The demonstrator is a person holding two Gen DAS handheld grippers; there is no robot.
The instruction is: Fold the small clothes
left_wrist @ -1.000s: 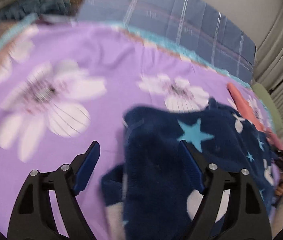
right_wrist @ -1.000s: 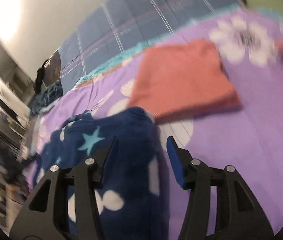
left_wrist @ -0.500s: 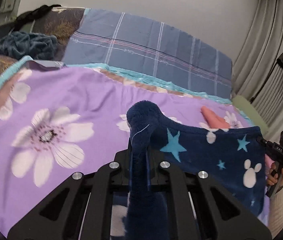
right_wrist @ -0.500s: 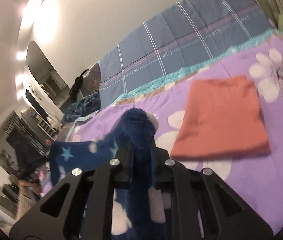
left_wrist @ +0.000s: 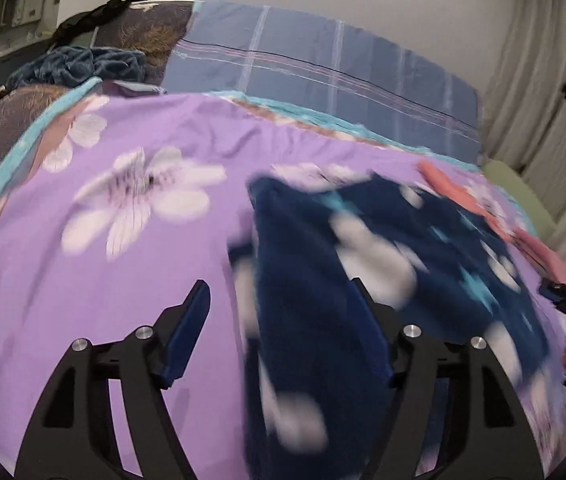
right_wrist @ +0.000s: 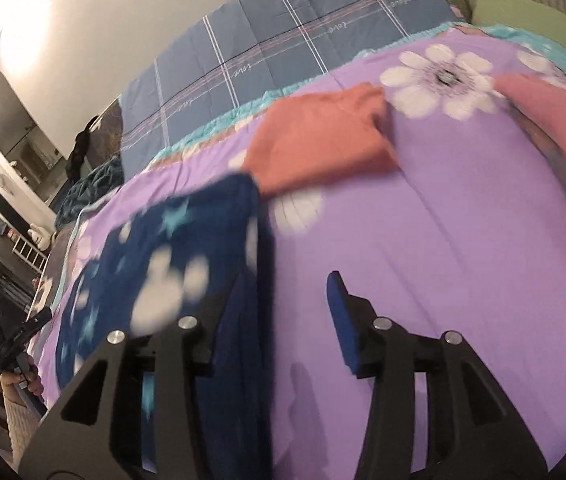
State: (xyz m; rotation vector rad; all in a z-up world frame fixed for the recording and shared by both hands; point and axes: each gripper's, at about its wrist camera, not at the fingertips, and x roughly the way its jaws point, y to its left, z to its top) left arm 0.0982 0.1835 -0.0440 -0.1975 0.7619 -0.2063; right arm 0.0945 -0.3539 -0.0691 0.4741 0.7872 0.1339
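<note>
A navy fleece garment (left_wrist: 363, 280) with stars and white mouse shapes lies on the purple flowered bedspread (left_wrist: 123, 280). It also shows in the right wrist view (right_wrist: 171, 280). My left gripper (left_wrist: 279, 324) is open, its jaws wide apart over the garment's left edge. My right gripper (right_wrist: 279, 316) is open over the garment's right edge. The garment is blurred. Neither gripper holds anything.
A folded orange cloth (right_wrist: 323, 144) lies beyond the navy garment. A pink cloth (right_wrist: 559, 120) lies at the right. A blue plaid quilt (left_wrist: 323, 72) covers the head of the bed. A green cushion (right_wrist: 531, 16) and curtains stand at the far right.
Half a second ago both grippers were shut on the navy garment and held it up. Both have let go and opened, and the garment now lies on the bed.
</note>
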